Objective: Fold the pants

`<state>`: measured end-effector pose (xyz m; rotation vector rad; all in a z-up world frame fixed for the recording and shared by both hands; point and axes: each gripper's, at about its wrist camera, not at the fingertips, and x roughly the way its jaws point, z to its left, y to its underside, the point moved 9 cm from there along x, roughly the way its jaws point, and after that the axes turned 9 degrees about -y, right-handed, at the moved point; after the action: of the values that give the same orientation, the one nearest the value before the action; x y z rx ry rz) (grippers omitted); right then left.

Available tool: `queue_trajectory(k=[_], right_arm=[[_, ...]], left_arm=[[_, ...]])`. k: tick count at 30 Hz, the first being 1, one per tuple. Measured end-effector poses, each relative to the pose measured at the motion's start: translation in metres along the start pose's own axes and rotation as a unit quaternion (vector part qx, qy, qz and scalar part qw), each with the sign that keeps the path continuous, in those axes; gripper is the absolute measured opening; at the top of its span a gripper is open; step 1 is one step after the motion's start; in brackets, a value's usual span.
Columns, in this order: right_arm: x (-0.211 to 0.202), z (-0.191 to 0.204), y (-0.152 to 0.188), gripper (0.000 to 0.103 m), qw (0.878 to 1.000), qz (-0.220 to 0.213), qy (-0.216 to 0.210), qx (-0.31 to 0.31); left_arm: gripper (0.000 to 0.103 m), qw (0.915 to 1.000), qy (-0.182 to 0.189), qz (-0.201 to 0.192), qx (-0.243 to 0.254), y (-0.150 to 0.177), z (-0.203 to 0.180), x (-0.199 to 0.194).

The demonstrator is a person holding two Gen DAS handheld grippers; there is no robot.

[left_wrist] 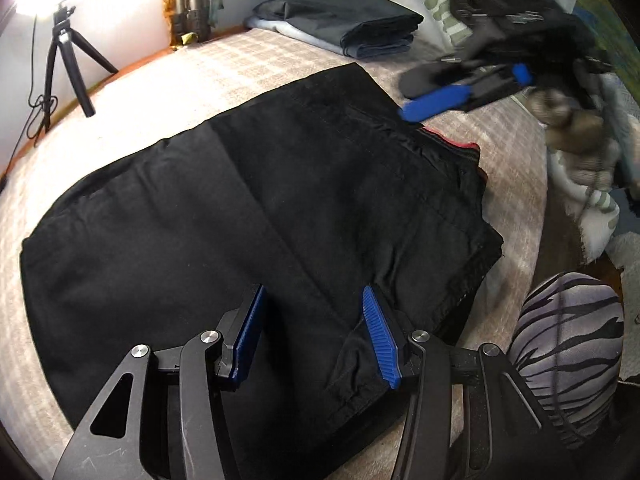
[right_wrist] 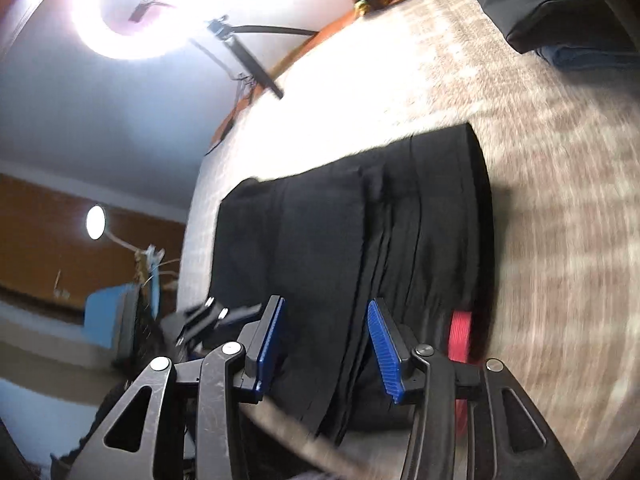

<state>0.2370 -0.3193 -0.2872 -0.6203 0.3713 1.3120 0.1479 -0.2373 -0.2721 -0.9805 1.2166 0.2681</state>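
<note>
Black pants [left_wrist: 256, 208] lie folded into a thick rectangle on the beige plaid bedspread [left_wrist: 280, 56], filling the middle of the left wrist view; red waistband lining [left_wrist: 460, 142] peeks out at the right end of the bundle. My left gripper [left_wrist: 312, 336] hangs over the near edge at lower centre, jaws apart, cloth beneath them but nothing pinched. My right gripper [right_wrist: 326, 344] sits at the waistband end, jaws likewise apart, gripping nothing; its picture is smeared, so I cannot tell whether its pads brush the fabric. I judge the step as between folds: the legs are doubled over and the bundle looks ready for one more fold or a final smoothing. The next move calls for both grippers to pinch all layers at one end together, since the stacked edges at right could slip apart. A stack of folded dark garments [left_wrist: 352, 24] waits upper centre.
</note>
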Motion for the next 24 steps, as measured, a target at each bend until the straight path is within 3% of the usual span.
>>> queue_trajectory(k=[5,9,11,15,19,24], right_arm=[[0.03,0.015,-0.026,0.044,0.997,-0.015,0.043,-0.059],[0.045,0.017,-0.027,0.044,0.992,0.005,0.083,-0.092],[0.049,0.01,-0.026,0.039,0.989,0.015,0.11,-0.098],[0.035,0.018,-0.029,0.042,0.985,-0.003,0.132,-0.114],[0.022,0.046,-0.029,0.044,0.981,-0.021,0.13,-0.142],[0.038,0.102,-0.026,0.056,0.978,-0.01,0.104,-0.182]], left_arm=[[0.049,0.9997,-0.018,-0.01,0.013,-0.001,-0.005,0.004],[0.049,0.9996,-0.02,-0.013,0.013,-0.003,-0.007,0.005],[0.049,0.9998,-0.015,-0.009,-0.003,-0.002,-0.003,-0.001],[0.052,0.9968,-0.039,-0.037,-0.059,0.008,0.026,-0.037],[0.052,0.9832,-0.084,-0.055,-0.153,0.033,0.08,-0.079],[0.052,0.9539,-0.098,-0.028,-0.282,0.084,0.135,-0.091]])
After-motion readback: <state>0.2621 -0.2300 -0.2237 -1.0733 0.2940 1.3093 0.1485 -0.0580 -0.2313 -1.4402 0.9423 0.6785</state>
